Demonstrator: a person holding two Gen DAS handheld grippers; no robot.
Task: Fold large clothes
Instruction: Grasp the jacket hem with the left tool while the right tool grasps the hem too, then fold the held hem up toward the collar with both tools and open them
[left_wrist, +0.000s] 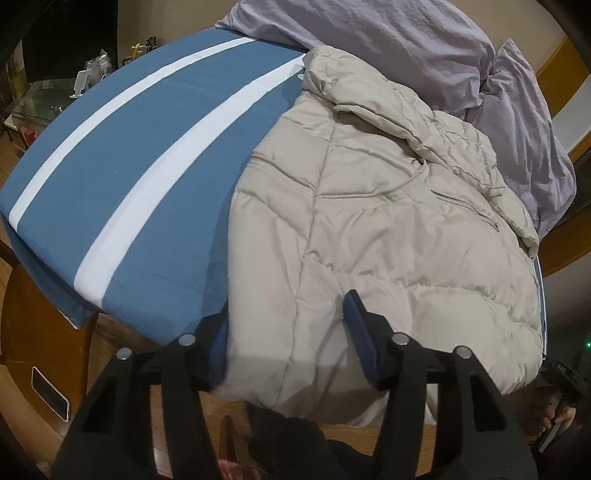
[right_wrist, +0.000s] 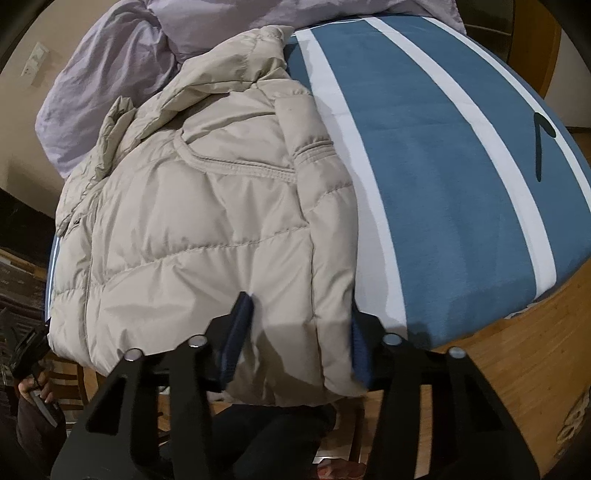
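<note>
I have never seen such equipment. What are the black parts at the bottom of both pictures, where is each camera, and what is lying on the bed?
There is no robot. A person carries a hand-held gripper in each hand, and a wide-angle camera on each one looks forward along its two black fingers with blue pads.

One picture is from the left hand-held gripper, the other from the right hand-held gripper. Both look down at the near hem of a beige puffer jacket lying on a blue sheet with white stripes. A crumpled lilac blanket lies behind it.

Each gripper has the hem between its pads. Whether the pads already press on it, I cannot tell.
</note>
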